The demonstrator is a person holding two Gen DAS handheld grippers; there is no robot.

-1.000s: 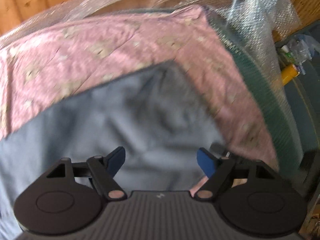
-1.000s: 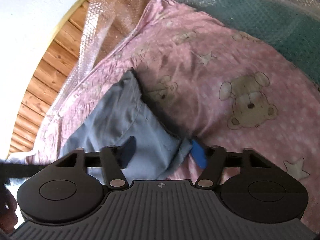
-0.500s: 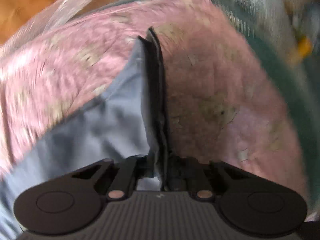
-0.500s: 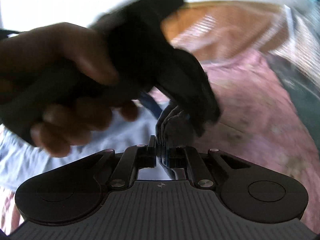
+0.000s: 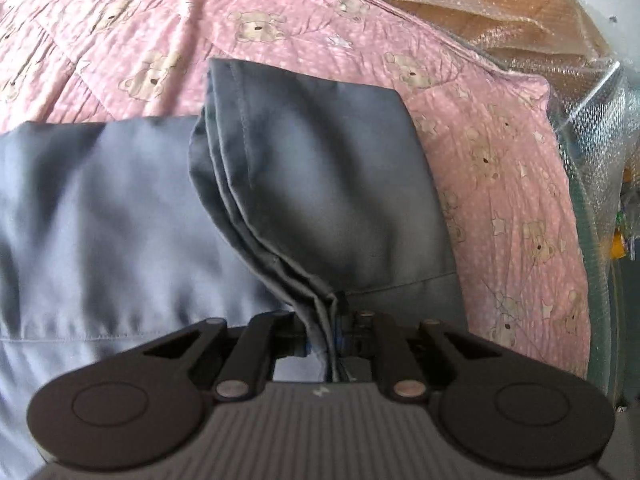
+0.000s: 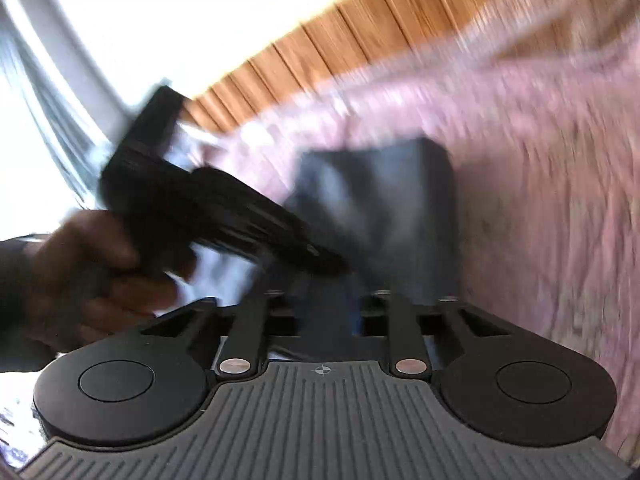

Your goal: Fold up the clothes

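A grey-blue garment lies on a pink bear-print blanket. My left gripper is shut on a bunched edge of the garment, and a folded flap rises from the jaws over the flat part. In the blurred right wrist view my right gripper is shut on the same garment, which hangs dark in front of it. The other hand-held gripper and the hand holding it cross that view at left.
Bubble wrap covers a wooden surface behind the blanket. A teal mat edge runs along the right, with small items beyond it. Wooden panelling and a bright white wall are behind in the right wrist view.
Both grippers closed on the garment's edge and lifted it. They have since carried the edge across, so a flap now lies folded over the flat part. The right view swung fast.
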